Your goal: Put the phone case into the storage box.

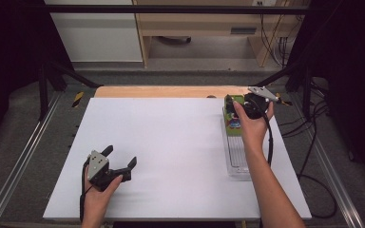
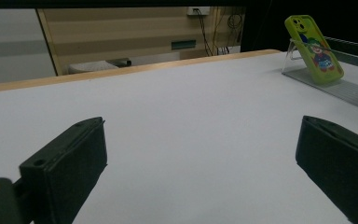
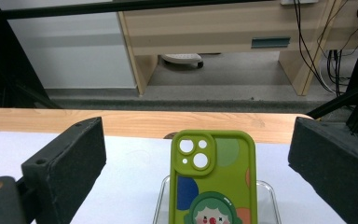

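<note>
A green phone case (image 1: 231, 124) with a cartoon figure leans upright on a clear plastic stand (image 1: 237, 161) at the table's right side. In the right gripper view the case (image 3: 212, 177) rises between the two black jaws, with wide gaps on both sides and no pad touching it. My right gripper (image 1: 240, 100) hovers open around the top of the case. Down at the near left, my left gripper (image 1: 120, 156) rests open on the white tabletop (image 1: 171, 142) with nothing between its jaws. The left gripper view shows the case (image 2: 314, 49) far off at the upper right.
The clear stand (image 2: 335, 88) runs as a long tray along the table's right edge. A wooden strip (image 1: 171, 91) borders the far edge, with a black frame, a wooden desk and cables beyond it.
</note>
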Action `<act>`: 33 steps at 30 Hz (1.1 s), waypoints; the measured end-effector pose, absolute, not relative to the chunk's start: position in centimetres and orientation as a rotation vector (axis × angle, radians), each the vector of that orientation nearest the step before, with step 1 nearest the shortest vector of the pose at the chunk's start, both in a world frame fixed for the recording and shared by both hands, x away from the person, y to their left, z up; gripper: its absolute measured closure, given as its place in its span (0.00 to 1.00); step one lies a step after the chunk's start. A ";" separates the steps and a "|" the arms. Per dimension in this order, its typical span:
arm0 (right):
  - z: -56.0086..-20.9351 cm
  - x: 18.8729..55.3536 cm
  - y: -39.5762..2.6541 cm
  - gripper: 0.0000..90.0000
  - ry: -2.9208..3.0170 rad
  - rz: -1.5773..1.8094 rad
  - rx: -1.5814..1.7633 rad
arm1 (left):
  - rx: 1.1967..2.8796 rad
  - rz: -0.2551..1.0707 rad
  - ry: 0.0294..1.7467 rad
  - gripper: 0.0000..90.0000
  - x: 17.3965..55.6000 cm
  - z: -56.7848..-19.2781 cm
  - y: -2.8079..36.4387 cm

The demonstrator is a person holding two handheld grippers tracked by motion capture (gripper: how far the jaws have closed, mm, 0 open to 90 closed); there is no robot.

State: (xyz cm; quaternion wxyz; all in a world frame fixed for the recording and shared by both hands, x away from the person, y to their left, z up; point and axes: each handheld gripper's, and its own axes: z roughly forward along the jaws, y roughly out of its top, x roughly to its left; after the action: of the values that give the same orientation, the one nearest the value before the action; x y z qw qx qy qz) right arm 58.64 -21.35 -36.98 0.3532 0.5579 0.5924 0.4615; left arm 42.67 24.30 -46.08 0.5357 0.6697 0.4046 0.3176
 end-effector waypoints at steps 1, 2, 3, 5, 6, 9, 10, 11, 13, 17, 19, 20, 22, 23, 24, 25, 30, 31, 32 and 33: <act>-36.9 58.6 -21.4 0.05 1.532 1.194 1.442 | 1.595 0.756 0.964 0.02 42.7 -46.1 24.3; -36.8 58.5 -21.4 0.05 1.533 1.195 1.443 | 1.596 0.758 0.965 0.02 42.7 -46.1 24.3; -36.8 58.4 -21.5 0.05 1.534 1.197 1.438 | 1.596 0.757 0.964 0.02 42.7 -46.1 24.3; -36.6 58.2 -21.5 0.05 1.534 1.199 1.435 | 1.592 0.755 0.966 0.02 42.7 -46.1 24.2; -36.5 58.1 -21.6 0.05 1.534 1.199 1.437 | 1.595 0.755 0.962 0.02 42.7 -46.1 24.2; -36.2 57.7 -21.7 0.05 1.533 1.213 1.426 | 1.602 0.754 0.959 0.02 42.7 -46.2 24.1; -36.1 57.6 -21.7 0.05 1.533 1.217 1.424 | 1.600 0.754 0.960 0.02 42.6 -46.2 24.1; -35.9 57.5 -21.7 0.05 1.533 1.221 1.420 | 1.601 0.754 0.960 0.02 42.6 -46.2 24.1; -35.7 57.3 -21.7 0.05 1.534 1.224 1.412 | 1.597 0.753 0.959 0.02 42.6 -46.1 24.1; -35.3 56.8 -21.7 0.05 1.535 1.239 1.402 | 1.600 0.757 0.952 0.02 42.5 -46.0 24.2; -35.1 56.5 -21.8 0.05 1.534 1.248 1.395 | 1.594 0.757 0.952 0.02 42.4 -45.9 24.2; -35.0 56.4 -21.8 0.05 1.534 1.253 1.393 | 1.593 0.764 0.948 0.02 42.3 -45.8 24.3; -34.7 56.1 -21.8 0.05 1.537 1.265 1.381 | 1.594 0.767 0.948 0.02 42.3 -45.7 24.4; -34.6 56.0 -21.8 0.05 1.536 1.268 1.378 | 1.590 0.768 0.949 0.02 42.2 -45.7 24.5; -34.5 55.8 -21.8 0.04 1.537 1.274 1.376 | 1.586 0.768 0.952 0.02 42.2 -45.6 24.6; -34.4 55.7 -21.8 0.04 1.539 1.278 1.371 | 1.590 0.770 0.949 0.02 42.2 -45.6 24.7; -33.9 55.1 -22.0 0.04 1.548 1.291 1.354 | 1.577 0.774 0.959 0.02 42.1 -45.3 25.1; -33.8 55.0 -22.0 0.04 1.549 1.291 1.350 | 1.570 0.774 0.960 0.02 42.1 -45.3 25.2; -33.7 54.9 -22.1 0.04 1.547 1.294 1.346 | 1.565 0.777 0.964 0.02 42.0 -45.2 25.4; -33.6 54.7 -22.2 0.03 1.544 1.299 1.347 | 1.567 0.778 0.966 0.02 42.0 -45.1 25.6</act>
State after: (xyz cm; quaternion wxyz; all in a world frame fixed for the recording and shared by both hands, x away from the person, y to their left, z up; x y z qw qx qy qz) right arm 54.70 -22.23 -33.62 0.3500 0.5201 0.5962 0.5016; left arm 41.99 25.58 -45.10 0.5411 0.6594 0.4064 0.3276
